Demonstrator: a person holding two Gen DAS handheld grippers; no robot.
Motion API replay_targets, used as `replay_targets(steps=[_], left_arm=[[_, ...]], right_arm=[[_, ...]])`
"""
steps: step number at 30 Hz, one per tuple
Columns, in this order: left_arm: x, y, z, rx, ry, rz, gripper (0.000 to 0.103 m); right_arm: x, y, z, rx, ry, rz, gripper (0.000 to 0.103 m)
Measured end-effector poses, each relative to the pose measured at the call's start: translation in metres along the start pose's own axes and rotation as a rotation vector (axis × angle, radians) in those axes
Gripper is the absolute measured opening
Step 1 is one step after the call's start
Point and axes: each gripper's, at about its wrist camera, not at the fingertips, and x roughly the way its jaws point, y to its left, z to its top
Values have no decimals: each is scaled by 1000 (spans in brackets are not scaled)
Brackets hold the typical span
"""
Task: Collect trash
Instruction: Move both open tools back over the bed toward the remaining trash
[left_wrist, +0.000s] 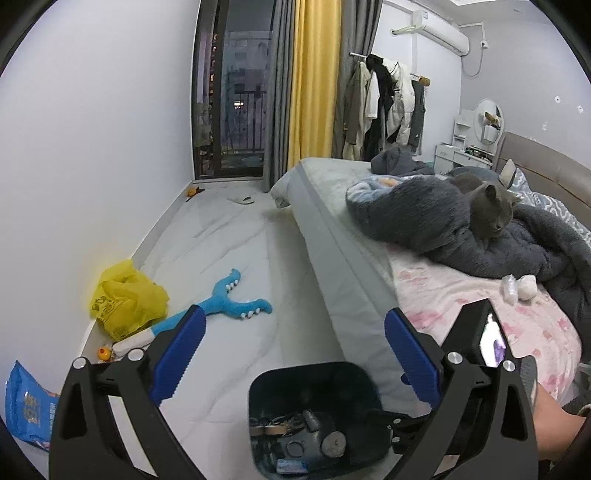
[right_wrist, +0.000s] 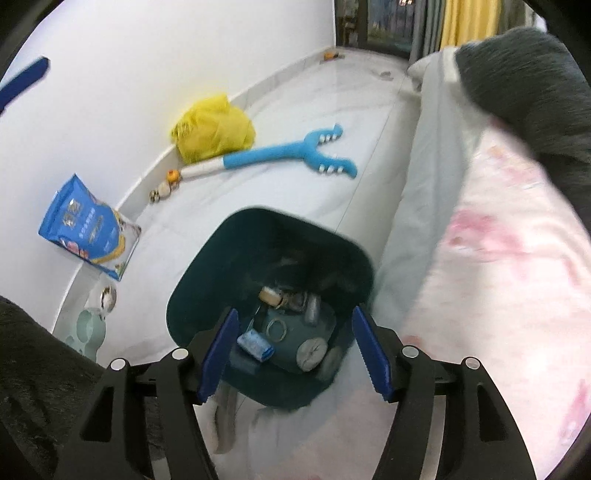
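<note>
A: Left wrist view first. What are the tongs doing?

B: The left gripper (left_wrist: 291, 350) has its blue ribbed pads spread wide with nothing between them. Below it on the pale tiled floor (left_wrist: 229, 258) stands a dark teal plastic trash bin (left_wrist: 314, 380), close against the side of the bed (left_wrist: 332, 229). Its bottom holds mixed trash (left_wrist: 306, 435): a grey disc, a tape roll, a small blue packet.

A: And around it?

B: A crumpled yellow plastic bag (left_wrist: 125, 299) lies by the wall, touching the white handle of a blue plush forked toy (left_wrist: 229, 299). A blue snack pouch (left_wrist: 29, 410) sits at the far left. On the bed a grey cat (left_wrist: 487, 210) lies on a dark grey fleece blanket (left_wrist: 524, 247), and two small white crumpled wads (left_wrist: 519, 288) rest on the pink floral sheet (left_wrist: 480, 306) just beside the blanket's edge. They may be tissue or wrap; the view is too small to tell.

A: Now the right wrist view.

B: The right gripper (right_wrist: 293, 354) is open too, pads apart and pinching nothing, held above the same trash bin (right_wrist: 266, 236). The trash (right_wrist: 291, 332) shows through the gap. The picture is blurred.

A: The rest?

B: The yellow bag (right_wrist: 212, 129), the blue toy (right_wrist: 288, 151) and the blue pouch (right_wrist: 85, 229) lie along the wall; a blue pad of the left gripper (right_wrist: 26, 81) shows at the upper left edge
</note>
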Motion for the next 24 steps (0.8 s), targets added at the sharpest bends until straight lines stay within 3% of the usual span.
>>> replay_targets(steps=[10,24], left_arm=[[12,-48,14,17,-7,-49,99],[40,-115,23,90,32,-122,99]], right_arm=[[-62,-59,-12,43,-157,-71,72],[-111,-145,-36,117,-241,-170,74]])
